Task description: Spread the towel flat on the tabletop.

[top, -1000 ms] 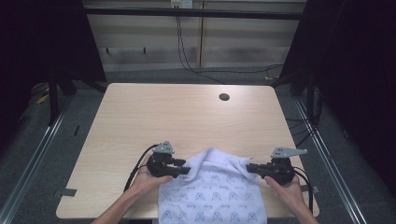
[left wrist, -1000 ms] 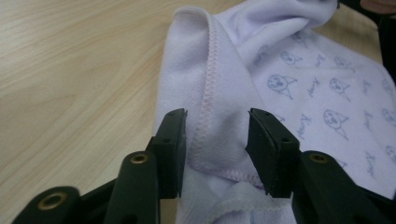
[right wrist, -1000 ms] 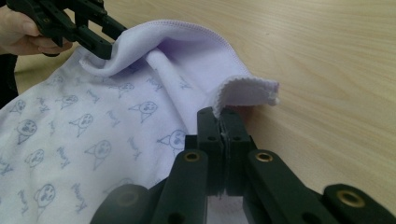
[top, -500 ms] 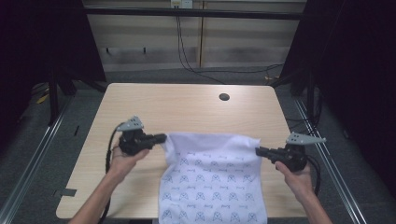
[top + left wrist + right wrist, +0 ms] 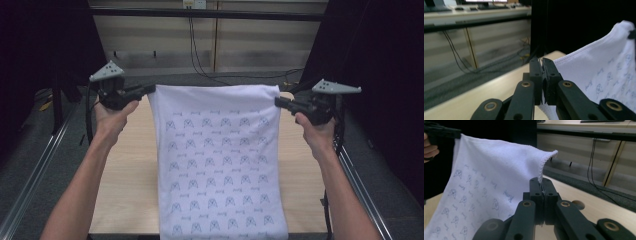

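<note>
Two tongs, left tongs (image 5: pixel 148 90) and right tongs (image 5: pixel 278 101), clamp the white towel's (image 5: pixel 220 160) top corners, stretching it mid-frame above the desk (image 5: pixel 130 165).

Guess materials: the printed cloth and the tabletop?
Cloth: looks like soft woven or terry cotton, matte white, small blue print, stitched hem; it drapes limp from both tongs. Tabletop: pale wood-look surface, smooth and matte, probably laminate or veneer; the pictures leave that open.

Wooden table (image 5: pixel 130 165), grey floor (image 5: pixel 30 150), cables (image 5: pixel 197 47) on beige wall panels (image 5: pixel 250 45).
</note>
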Available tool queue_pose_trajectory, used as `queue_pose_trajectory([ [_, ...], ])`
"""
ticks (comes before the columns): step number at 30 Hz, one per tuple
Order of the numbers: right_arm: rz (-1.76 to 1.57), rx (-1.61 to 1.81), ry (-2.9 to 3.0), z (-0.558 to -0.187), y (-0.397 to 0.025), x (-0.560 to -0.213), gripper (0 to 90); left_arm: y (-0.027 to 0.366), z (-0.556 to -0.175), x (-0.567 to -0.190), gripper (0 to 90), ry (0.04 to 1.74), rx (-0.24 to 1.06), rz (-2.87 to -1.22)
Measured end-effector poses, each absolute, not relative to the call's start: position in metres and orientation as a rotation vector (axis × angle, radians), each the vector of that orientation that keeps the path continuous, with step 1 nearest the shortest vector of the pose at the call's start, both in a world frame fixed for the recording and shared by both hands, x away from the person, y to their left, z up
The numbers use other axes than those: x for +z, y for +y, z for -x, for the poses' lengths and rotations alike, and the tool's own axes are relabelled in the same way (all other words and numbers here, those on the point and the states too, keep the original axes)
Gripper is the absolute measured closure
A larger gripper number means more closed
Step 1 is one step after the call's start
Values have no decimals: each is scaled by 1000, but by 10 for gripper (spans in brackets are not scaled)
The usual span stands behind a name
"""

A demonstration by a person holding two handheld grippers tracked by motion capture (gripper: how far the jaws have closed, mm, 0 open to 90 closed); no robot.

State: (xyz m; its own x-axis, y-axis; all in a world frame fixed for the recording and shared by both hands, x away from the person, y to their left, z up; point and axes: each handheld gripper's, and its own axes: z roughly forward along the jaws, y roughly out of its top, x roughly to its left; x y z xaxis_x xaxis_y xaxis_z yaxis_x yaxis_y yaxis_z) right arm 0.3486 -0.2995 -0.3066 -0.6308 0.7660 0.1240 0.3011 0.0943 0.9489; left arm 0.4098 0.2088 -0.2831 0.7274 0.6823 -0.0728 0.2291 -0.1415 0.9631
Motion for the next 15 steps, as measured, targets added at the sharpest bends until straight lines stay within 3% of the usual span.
queue_pose_trajectory([
  [3,-1080,1544,1946,-369,-304,-303,888,199,-427,-288,852,807,498,-1736],
  [4,-1119,1524,1950,-379,-305,-308,884,196,-436,-302,804,876,501,-1740],
  [5,-1167,1483,1978,-391,-306,-320,825,197,-440,-309,737,896,485,-1740],
  [7,-1250,1371,1955,-399,-308,-334,699,198,-443,-328,728,924,441,-1730],
  [15,-1328,1369,2051,-386,-324,-392,673,198,-421,-394,748,869,283,-1850],
])
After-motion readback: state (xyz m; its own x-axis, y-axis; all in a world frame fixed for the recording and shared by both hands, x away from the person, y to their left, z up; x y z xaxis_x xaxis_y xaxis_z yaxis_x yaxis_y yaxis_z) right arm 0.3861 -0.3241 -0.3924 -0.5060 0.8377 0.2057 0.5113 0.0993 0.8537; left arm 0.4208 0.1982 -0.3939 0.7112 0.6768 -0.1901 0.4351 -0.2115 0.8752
